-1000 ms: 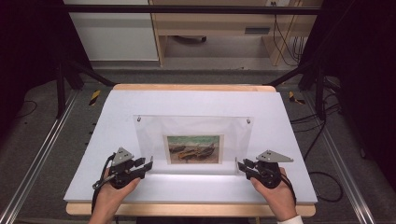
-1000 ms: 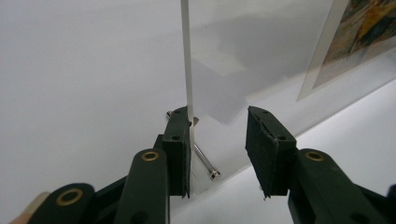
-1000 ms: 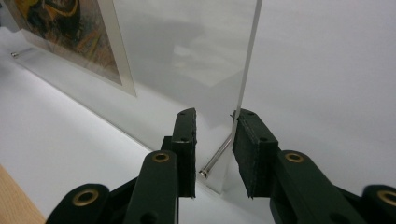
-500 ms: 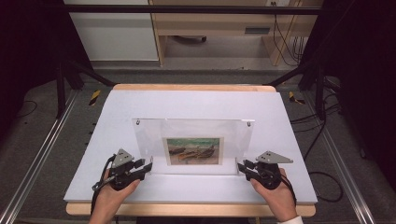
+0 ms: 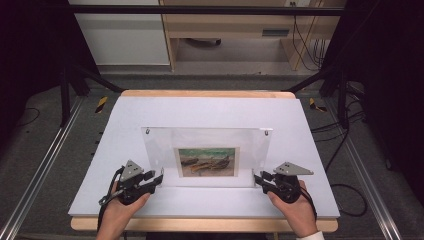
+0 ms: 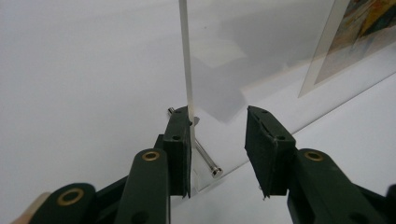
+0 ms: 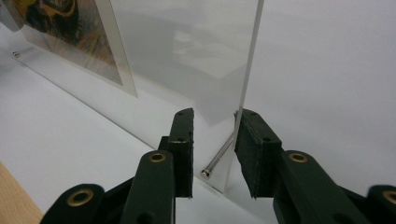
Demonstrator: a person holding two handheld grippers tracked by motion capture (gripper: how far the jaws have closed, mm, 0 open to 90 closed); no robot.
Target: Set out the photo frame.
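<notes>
While both of the person's hands reach in from the near edge of the desk (image 5: 210, 107), each holds a hand-held gripper low over the white surface, pointed inward at a lower corner of the clear acrylic picture frame (image 5: 207, 156). The left hand (image 5: 119, 210) carries the left hand-held gripper (image 5: 159, 176) at the frame's lower left corner, and the right hand (image 5: 296, 209) carries the right hand-held gripper (image 5: 258, 178) at the lower right corner. In the left gripper view the jaws stand apart with the frame's edge between them: the pane lies against the inner face of the left jaw, while a clear gap separates it from the right jaw, and a metal standoff pin (image 6: 205, 155) shows just beyond. In the right gripper view the jaws are likewise parted around the other edge, the pane sitting against the right jaw, with another pin (image 7: 218, 156) between the jaws. The frame stands near the middle of the desk, leaning back, with a print of boats (image 5: 206, 161) at its centre. Compared with a second ago, the frame stands more upright and its top edge sits higher in the high view, while the hands remain at much the same spots.
</notes>
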